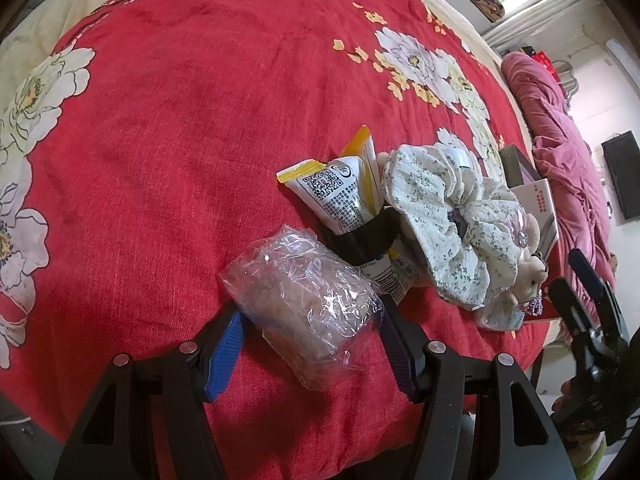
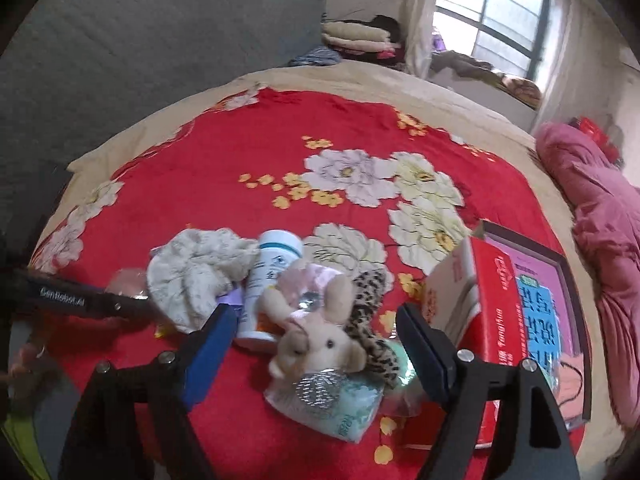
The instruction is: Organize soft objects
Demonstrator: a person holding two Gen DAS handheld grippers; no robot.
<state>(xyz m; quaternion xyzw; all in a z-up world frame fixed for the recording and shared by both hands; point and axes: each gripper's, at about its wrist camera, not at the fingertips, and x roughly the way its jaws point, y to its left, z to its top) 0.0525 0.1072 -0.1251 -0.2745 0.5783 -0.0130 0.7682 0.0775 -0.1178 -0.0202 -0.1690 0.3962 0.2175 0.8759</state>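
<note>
Your left gripper (image 1: 310, 344) has its jaws pinching a crinkled clear plastic bag of beige stuff (image 1: 308, 304), low over the red floral bedspread (image 1: 160, 140). To its left the spread lies wide and bare toward the cream border. Just beyond crowd white-and-yellow tubes in a black cup (image 1: 344, 200) and a cream floral scrunchie (image 1: 448, 220). Your right gripper (image 2: 316, 344) stands spread around a beige plush bunny (image 2: 320, 328), with a red cardboard box (image 2: 492, 320) close on the right.

A home bedroom; floral red bedspread (image 2: 248, 152), folded bedding (image 2: 356, 36), barred window (image 2: 492, 20).
</note>
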